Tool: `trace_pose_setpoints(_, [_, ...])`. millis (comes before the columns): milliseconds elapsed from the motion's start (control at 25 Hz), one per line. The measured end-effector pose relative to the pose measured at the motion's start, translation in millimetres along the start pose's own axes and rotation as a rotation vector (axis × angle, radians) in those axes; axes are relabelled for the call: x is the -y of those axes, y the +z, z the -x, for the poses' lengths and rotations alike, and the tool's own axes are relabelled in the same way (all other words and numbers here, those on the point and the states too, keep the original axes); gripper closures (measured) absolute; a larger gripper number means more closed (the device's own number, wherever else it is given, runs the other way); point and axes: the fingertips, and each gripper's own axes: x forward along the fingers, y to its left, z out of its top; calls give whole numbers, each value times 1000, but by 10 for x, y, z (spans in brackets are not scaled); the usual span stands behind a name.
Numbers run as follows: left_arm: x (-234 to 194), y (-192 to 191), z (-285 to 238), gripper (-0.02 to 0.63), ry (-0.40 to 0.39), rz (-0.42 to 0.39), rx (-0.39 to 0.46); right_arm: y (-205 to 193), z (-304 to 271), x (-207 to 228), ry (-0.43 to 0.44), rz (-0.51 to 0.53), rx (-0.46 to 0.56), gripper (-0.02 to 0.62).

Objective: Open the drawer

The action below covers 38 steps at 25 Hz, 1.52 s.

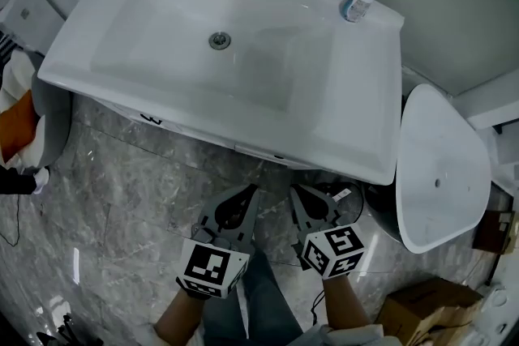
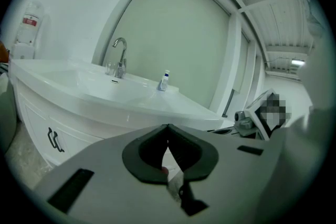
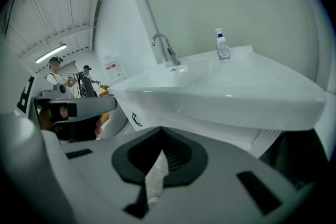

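ahead and off to the left of your left gripper (image 2: pixel 168 129), under the rim of the basin (image 2: pixel 94 102), sits the white drawer front (image 2: pixel 37 118) with its dark handle (image 2: pixel 54 140) — hook that handle, since the glossy face looks too slippery to grip. expect a rigid, fairly light pull. left gripper and right gripper (image 3: pixel 160 131) both have jaws pressed together on nothing — part them first

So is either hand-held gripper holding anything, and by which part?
Nothing is held: the left hand-held gripper and the right hand-held gripper are both shut and empty.
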Motion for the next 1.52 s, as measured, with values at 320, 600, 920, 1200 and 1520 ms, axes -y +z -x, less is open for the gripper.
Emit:
trace_pose_setpoints(320, [-209,-534,-122,589,45,45,-40,-411,-388,149,-5,48,-30,588])
trace_pose_setpoints(600, [-394,-889,14,589,79,71,-65,-715,-715,252,-41,130,-63,588])
trace_pose_setpoints(920, [-551,-1179,134,589,117,101,-60,-952,-1036,436,-125,176,-72,586])
trace_pose_setpoints(1200, [-673,-1300,265,589,136,120,-48,-1033,-1260,545,-156,212,-111,568])
trace_pose_setpoints(1520, [-807,-1398,394,589,155,139,-48,-1100,-1416,797,-246,183,-155,450])
